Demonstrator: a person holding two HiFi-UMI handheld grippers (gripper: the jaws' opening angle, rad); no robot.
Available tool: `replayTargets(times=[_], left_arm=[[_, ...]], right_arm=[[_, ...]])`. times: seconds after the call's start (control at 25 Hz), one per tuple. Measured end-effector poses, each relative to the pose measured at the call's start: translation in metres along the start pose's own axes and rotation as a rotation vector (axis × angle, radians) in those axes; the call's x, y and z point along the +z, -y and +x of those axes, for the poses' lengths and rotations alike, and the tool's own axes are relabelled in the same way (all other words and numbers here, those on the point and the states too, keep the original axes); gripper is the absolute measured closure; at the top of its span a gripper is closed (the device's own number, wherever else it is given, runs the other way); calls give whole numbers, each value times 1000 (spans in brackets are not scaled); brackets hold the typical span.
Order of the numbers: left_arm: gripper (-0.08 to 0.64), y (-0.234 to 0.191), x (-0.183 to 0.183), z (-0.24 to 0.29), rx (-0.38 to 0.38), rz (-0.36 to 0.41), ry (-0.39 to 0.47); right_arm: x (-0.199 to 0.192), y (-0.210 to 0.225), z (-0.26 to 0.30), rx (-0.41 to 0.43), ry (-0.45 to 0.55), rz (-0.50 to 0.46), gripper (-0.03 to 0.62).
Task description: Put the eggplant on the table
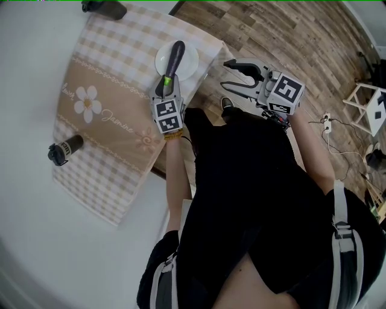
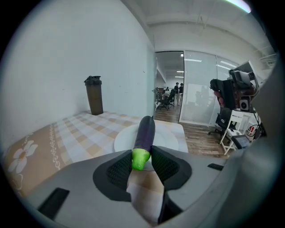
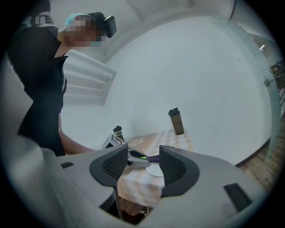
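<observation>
A plain white wall (image 2: 67, 53) rises just behind the cloth-covered counter (image 2: 80, 129). Beside the counter lies wood-plank floor (image 1: 271, 36); past it a glass partition (image 2: 200, 89), a lit ceiling strip (image 2: 238, 4) overhead, a small white table (image 1: 365, 102) well apart

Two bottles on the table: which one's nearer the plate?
The plain brown shaker at the far end, past the plate. The labelled bottle stands farther off, at the left.

The left claw (image 2: 141, 154) clamps the eggplant (image 2: 145, 131) over a white plate (image 2: 122, 140).
</observation>
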State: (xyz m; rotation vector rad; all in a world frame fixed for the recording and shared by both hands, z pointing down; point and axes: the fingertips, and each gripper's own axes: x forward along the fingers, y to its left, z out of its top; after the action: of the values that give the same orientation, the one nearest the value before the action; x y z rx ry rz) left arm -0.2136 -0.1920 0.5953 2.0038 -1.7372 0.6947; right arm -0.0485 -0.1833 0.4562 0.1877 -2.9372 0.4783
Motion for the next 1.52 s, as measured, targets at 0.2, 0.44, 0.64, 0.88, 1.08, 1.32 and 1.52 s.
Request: replayTargets(times=[0.2,0.44,0.64,0.88,1.08,1.32,1.52], left_arm=[[416,0,-2,2,7,-1,-15],[416,-1,-5,4,15,6,-26],[410,-1,-6,4,21,17,-25],[400,1,-7,5,33,36,-23],[399,-1,-6,6,38,42,-22],[374,2,-9,2,35,36,-30],[374,2,-6,6,35,32,-24]], right_arm=[[-1,0,-1,-1,-3,-1,368],[-2,1,-2,-3,-5,-2,368],[-2,1,-3,-6,-4,-1,368],[-3,1,-5,-10,-3,-2,368],[-3,1,-2,-11,-4,-3,368],[0,0,-3,-10,2,-2,368],[3,5,-5,-19,6,-8,368]])
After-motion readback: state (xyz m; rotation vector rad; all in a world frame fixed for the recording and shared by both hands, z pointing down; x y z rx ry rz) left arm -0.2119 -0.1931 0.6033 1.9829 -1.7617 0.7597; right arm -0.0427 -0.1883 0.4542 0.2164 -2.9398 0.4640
